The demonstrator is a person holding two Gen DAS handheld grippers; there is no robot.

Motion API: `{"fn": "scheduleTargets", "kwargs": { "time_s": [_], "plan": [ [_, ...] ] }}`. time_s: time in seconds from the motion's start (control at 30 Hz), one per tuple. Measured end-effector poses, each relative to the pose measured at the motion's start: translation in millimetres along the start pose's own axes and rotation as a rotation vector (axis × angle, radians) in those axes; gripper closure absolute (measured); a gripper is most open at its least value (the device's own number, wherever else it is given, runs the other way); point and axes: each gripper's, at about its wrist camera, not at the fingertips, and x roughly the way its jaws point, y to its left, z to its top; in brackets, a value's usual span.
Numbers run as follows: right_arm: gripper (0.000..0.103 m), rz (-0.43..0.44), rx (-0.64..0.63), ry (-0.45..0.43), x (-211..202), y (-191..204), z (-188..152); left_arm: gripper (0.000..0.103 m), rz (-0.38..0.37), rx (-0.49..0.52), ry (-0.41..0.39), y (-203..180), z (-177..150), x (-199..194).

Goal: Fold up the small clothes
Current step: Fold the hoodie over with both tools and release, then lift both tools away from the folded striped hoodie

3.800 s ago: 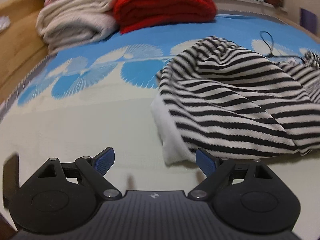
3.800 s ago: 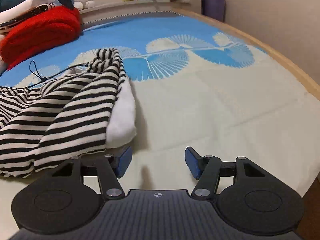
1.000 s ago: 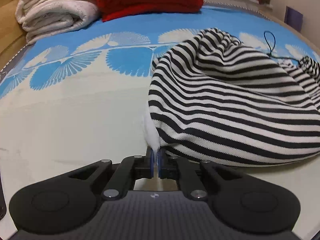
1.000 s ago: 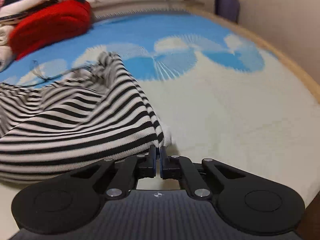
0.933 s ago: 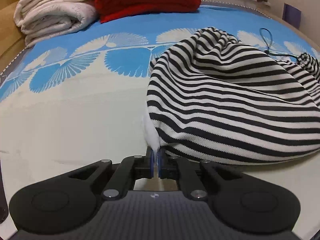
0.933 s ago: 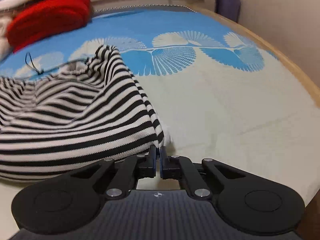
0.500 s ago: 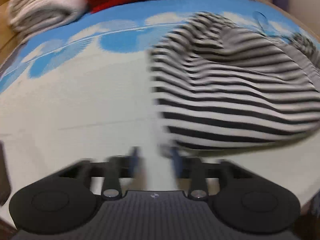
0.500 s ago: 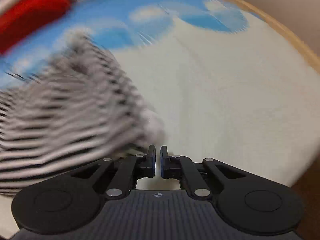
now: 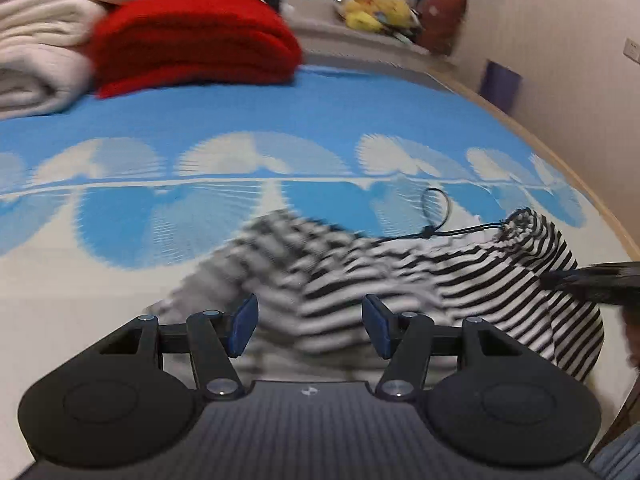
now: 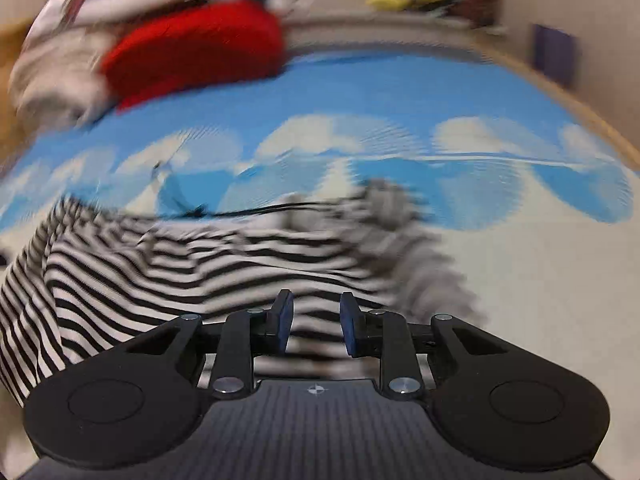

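A black-and-white striped garment point(image 9: 420, 276) lies bunched on the bed, blurred by motion, with a black drawstring point(image 9: 436, 216) trailing from its far edge. My left gripper point(image 9: 308, 330) is open and empty, with the striped cloth just beyond and below its blue pads point(image 9: 242, 326). In the right wrist view the same garment point(image 10: 200, 272) spreads to the left and under my right gripper point(image 10: 314, 328), which is open, its pads apart over the cloth and holding nothing.
The bed has a cream and blue fan-patterned cover point(image 9: 240, 128). A folded red blanket point(image 9: 192, 52) and cream blankets point(image 9: 32, 68) are stacked at the back left. Plush toys point(image 9: 376, 12) sit on the sill. A wall runs along the right.
Both grippers let go of the garment's corners and opened. They have moved forward over the cloth, which now lies lower and flatter in front of them.
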Motion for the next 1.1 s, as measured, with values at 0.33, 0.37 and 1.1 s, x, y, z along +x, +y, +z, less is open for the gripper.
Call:
{"fn": "scheduleTargets", "kwargs": {
  "time_s": [0.33,0.37,1.1],
  "plan": [
    [0.086,0.09,0.11,0.031,109,17,42,0.037,-0.012,-0.281,0.083,77,11,107],
    [0.086,0.125,0.164,0.038,118,11,43,0.037,-0.035,-0.315,0.087,85,11,108],
    [0.02,0.099,0.281,-0.215,-108,23,-75,0.0,0.193,-0.071,0.034,-10,-57,-92]
  ]
}}
